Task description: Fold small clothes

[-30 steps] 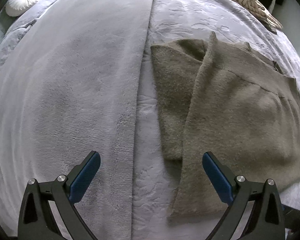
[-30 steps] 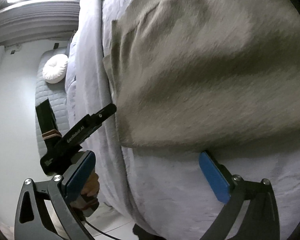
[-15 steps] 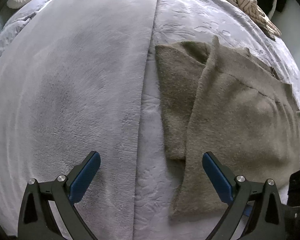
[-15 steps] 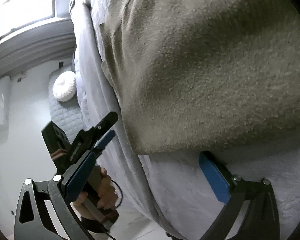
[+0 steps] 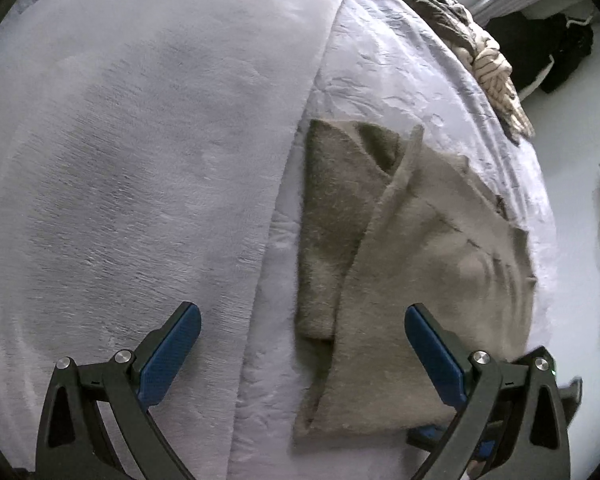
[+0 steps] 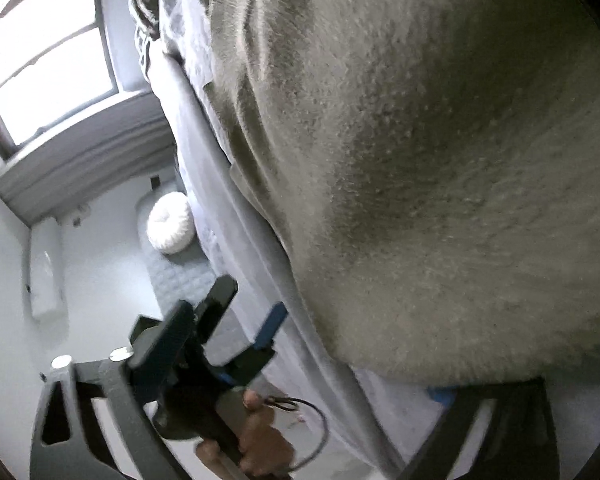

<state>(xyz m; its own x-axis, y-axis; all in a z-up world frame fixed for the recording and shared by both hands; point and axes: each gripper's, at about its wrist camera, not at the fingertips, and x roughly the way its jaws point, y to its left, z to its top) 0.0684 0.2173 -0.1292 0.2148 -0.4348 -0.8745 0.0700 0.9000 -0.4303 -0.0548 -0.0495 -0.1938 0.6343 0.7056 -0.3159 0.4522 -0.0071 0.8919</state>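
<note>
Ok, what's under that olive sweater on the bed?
The olive sweater lies flat on the pale grey bed cover, which shows all around it. A darker folded part sticks out under its top layer. Anything else beneath is covered.

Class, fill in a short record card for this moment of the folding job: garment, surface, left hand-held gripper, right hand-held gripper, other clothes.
garment: olive knitted garment, lying partly folded, one panel lapped over a darker one
surface: pale grey bed cover
left hand-held gripper: open, above the garment's near edge, holding nothing
right hand-held gripper: jaws have just been closing at the garment's near corner; grip not visible
other clothes: crumpled striped pile at the far bed edge
</note>
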